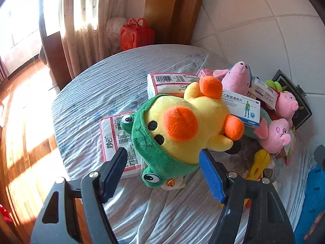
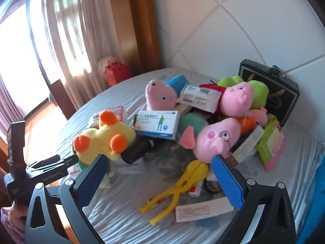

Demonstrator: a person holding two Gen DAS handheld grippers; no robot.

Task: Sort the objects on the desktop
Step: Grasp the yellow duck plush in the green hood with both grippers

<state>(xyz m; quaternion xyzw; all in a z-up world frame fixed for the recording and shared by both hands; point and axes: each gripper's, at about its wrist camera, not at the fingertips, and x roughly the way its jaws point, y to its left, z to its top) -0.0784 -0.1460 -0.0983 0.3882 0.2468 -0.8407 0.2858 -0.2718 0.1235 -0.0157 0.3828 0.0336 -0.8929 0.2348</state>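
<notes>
Black tool (image 1: 162, 174) — blue pads (image 1: 212, 178) (ribbed)

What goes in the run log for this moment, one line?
left gripper: open, over yellow duck plush | right gripper: open, over yellow tongs | nothing held | pile unsorted

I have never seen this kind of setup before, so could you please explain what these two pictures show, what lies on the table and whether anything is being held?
A person holds a handheld two-finger gripper in each hand, and each carries a wide-angle camera looking along its blue-padded fingers. One picture comes from the left gripper, the other from the right gripper. Both are open and hold nothing. On the round table's wrinkled pale cloth lies a pile: a yellow plush duck in a green frog hood, pink plush pigs, a white-and-blue medicine box, white tissue packs and a yellow plastic clamp. The left gripper's fingers straddle the duck without touching it.
</notes>
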